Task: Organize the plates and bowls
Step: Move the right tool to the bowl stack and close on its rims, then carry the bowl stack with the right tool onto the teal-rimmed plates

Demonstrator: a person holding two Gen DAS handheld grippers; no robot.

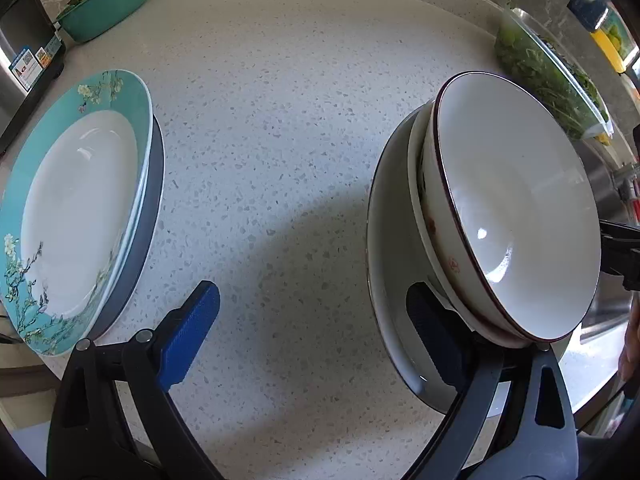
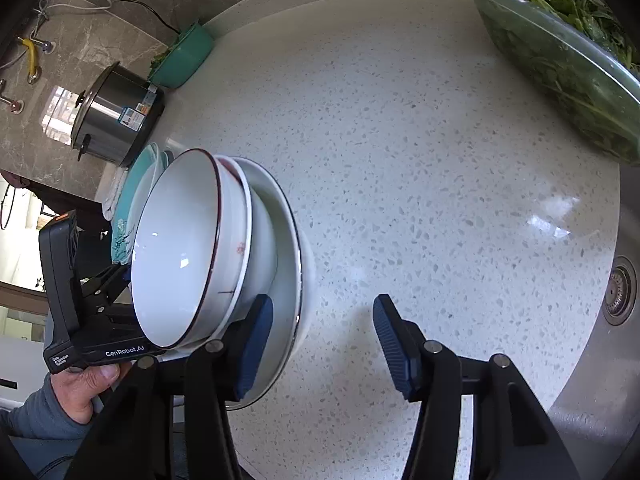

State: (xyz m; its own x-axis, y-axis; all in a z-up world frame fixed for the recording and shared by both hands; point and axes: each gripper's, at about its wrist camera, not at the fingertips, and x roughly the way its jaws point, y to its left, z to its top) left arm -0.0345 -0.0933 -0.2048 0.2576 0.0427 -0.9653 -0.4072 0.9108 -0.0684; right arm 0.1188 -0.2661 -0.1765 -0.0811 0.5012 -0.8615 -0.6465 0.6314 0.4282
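Bare counter [image 1: 272,128] between plate stack [image 1: 76,208] and bowl stack [image 1: 516,208].

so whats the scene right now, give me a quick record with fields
surface: speckled counter
plates: teal floral plate on top of other plates
bowls: nested bowls sitting on a white plate
left gripper: jaws open, one finger over the white plate
right gripper: jaws open, astride the white plate's rim
also there: glass dish of greens, sink drain
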